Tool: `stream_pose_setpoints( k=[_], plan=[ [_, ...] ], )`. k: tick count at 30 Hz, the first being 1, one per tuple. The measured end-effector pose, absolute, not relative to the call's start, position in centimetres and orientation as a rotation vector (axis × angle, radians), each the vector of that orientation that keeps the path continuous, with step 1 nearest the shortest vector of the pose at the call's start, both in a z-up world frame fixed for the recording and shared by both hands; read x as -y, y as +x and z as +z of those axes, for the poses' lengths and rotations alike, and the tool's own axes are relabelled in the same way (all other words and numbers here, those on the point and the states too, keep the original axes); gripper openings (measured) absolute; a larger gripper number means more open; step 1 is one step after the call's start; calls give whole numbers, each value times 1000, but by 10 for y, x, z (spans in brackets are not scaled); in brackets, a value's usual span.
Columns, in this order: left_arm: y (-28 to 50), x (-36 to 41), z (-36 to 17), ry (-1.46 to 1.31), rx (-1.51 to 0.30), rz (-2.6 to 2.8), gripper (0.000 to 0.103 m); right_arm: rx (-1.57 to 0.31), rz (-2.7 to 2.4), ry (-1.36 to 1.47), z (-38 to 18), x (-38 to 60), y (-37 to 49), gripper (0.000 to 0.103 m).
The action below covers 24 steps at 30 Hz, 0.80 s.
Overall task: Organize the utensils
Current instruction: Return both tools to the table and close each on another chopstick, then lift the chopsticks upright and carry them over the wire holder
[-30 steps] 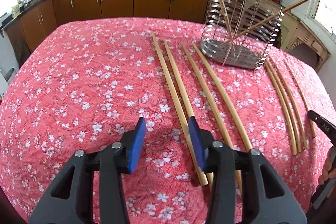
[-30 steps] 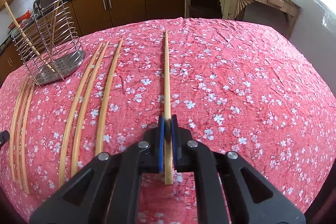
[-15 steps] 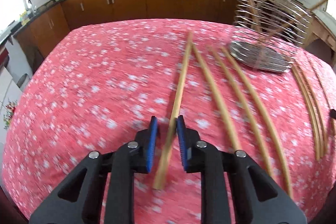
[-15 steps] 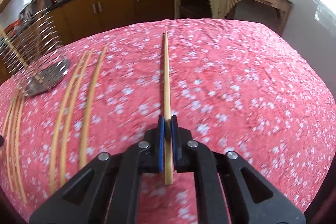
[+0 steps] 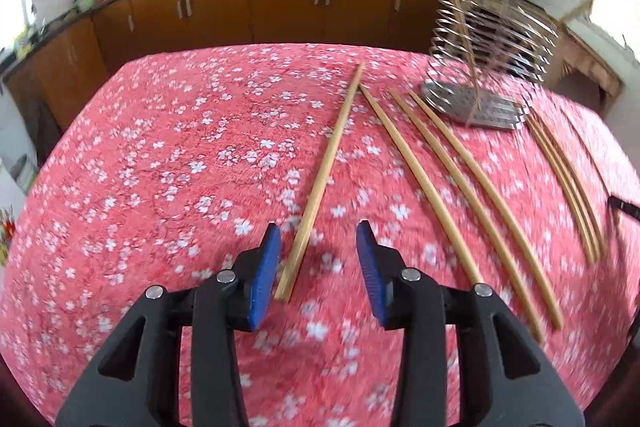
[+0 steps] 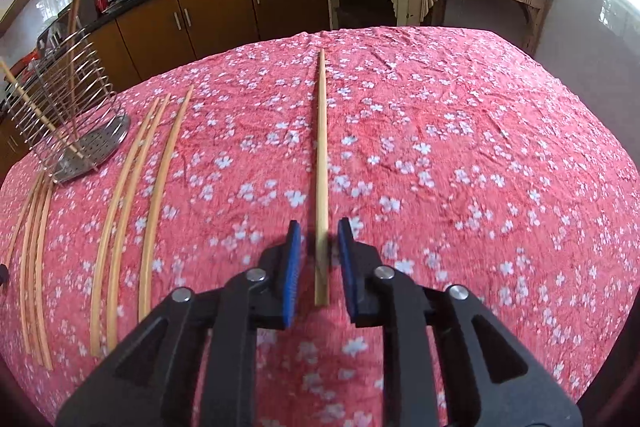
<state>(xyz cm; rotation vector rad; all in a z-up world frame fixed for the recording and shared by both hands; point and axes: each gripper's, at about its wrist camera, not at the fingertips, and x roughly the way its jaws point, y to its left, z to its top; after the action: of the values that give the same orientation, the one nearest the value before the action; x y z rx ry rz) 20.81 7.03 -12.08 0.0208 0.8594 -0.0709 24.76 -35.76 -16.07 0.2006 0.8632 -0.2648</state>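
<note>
While both grippers have just been opening over the pink flowered tablecloth (image 5: 168, 155), the step in hand looks like letting go of two chopsticks laid down apart from the rest, and a clean release is what matters.

Take the wire utensil rack (image 5: 486, 39) as the landmark; a couple of sticks already lean inside it. On the cloth in front of it lie two groups of loose chopsticks (image 5: 436, 167).

Well to the left of the rack, the left-hand chopstick (image 5: 324, 171) lies with its near end between the spread jaws of the left gripper (image 5: 318, 269), just beside the left pad (image 5: 262, 275), possibly brushing it. Lift that gripper straight up and back, so the pad does not drag the stick askew.

Well to the right of the rack, the right-hand chopstick (image 6: 321, 171) lies between the parted jaws of the right gripper (image 6: 318, 269), with a gap showing on either side. It should widen a little more before withdrawing along the stick's line.
</note>
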Motion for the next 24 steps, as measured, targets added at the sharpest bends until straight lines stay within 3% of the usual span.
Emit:
stream_pose_setpoints(
  k=[16, 22, 23, 24],
  plan=[
    [210, -65, -125, 46, -898, -50, 40, -868, -277, 189, -159, 353, 246, 21],
    [206, -63, -124, 59, -893, -49, 22, -868, -275, 194, -160, 353, 241, 21],
    [205, -62, -124, 62, -893, -51, 13, -868, -279, 192, -160, 353, 241, 19],
    [204, -62, -124, 64, -892, -58, 9, -868, -278, 193, -160, 353, 240, 10]
  ],
)
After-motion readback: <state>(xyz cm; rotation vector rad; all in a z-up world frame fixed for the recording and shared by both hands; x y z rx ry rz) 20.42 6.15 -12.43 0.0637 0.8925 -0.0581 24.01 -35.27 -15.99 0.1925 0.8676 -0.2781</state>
